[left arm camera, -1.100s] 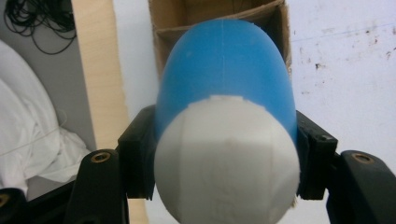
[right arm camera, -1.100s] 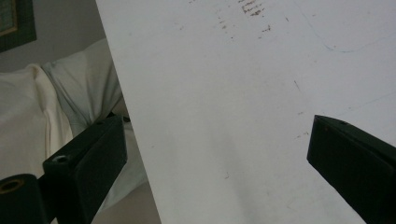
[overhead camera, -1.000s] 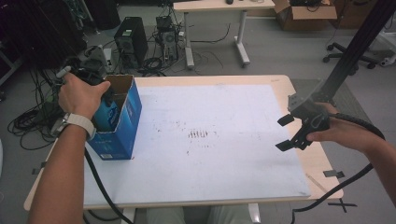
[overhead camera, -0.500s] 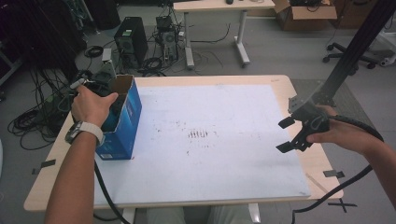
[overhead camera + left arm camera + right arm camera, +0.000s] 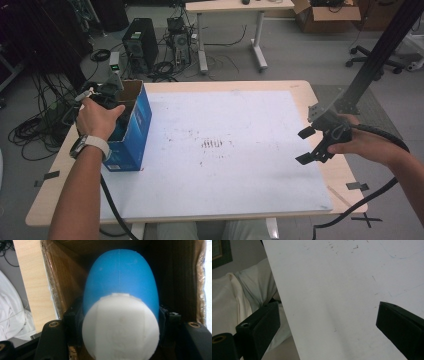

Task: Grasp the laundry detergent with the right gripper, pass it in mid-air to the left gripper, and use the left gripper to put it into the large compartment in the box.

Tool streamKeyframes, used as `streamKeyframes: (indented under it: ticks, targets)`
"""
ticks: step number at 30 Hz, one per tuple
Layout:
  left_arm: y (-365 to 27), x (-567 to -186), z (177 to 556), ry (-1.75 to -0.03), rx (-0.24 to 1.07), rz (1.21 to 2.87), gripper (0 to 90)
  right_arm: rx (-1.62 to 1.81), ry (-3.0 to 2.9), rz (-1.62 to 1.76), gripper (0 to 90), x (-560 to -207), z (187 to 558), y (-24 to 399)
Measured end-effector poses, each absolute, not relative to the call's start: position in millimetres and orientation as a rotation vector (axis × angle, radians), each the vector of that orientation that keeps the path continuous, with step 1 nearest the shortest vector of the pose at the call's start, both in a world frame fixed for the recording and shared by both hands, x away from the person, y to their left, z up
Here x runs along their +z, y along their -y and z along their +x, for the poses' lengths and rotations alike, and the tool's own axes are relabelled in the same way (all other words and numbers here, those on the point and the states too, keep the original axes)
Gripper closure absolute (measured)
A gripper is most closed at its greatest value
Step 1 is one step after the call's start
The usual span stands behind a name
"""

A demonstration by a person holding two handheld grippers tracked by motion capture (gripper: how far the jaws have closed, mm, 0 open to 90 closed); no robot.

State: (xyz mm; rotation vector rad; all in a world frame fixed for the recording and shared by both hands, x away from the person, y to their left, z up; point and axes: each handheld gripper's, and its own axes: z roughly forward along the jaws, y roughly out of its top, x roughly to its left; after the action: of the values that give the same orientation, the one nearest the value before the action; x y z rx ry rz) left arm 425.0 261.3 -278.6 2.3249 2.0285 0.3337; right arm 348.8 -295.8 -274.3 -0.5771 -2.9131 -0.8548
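Left hand-held gripper (image 5: pixel 120 322) lowering a blue-and-white object (image 5: pixel 120 315) into the blue box (image 5: pixel 131 131) at the bench's left edge.

Step in hand: placing. Left jaws are clamped on the object, one on each flank, and it sits inside the box's brown cardboard walls, white end toward the camera; can't tell whether it touches the bottom. Right hand-held gripper (image 5: pixel 311 146) hovers over the right side of the bench (image 5: pixel 280 92), jaws wide apart, nothing between them. Next move likely calls for lowering until the object rests, then opening the jaws and lifting straight out clear of the walls. Versus a second ago: left hand is lower and deeper over the box opening; right gripper unchanged.
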Motion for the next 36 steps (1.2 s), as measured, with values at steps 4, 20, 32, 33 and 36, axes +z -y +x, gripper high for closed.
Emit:
streamKeyframes:
  ticks: [4,20,32,33,36]
  targets:
    - [-262.9,-278.8,425.1,-2.023,0.323,2.324,37.7,-0.854,2.913,-0.571,5.4,-274.4,348.4,294.2]
    - [-263.5,-265.3,424.6,-1.994,0.305,2.310,26.6,-0.836,2.914,-0.545,6.0,-276.6,343.6,295.9]
    - [-259.6,-232.7,415.0,-1.975,0.348,2.284,23.8,-0.851,2.932,-0.512,6.6,-271.9,338.7,294.4]
    - [-258.8,-230.3,413.8,-1.971,0.327,2.280,23.2,-0.851,2.933,-0.512,6.6,-271.5,338.1,294.7]
    - [-254.7,-221.8,409.1,-1.957,0.328,2.293,21.8,-0.855,2.935,-0.512,6.6,-270.1,336.5,296.1]
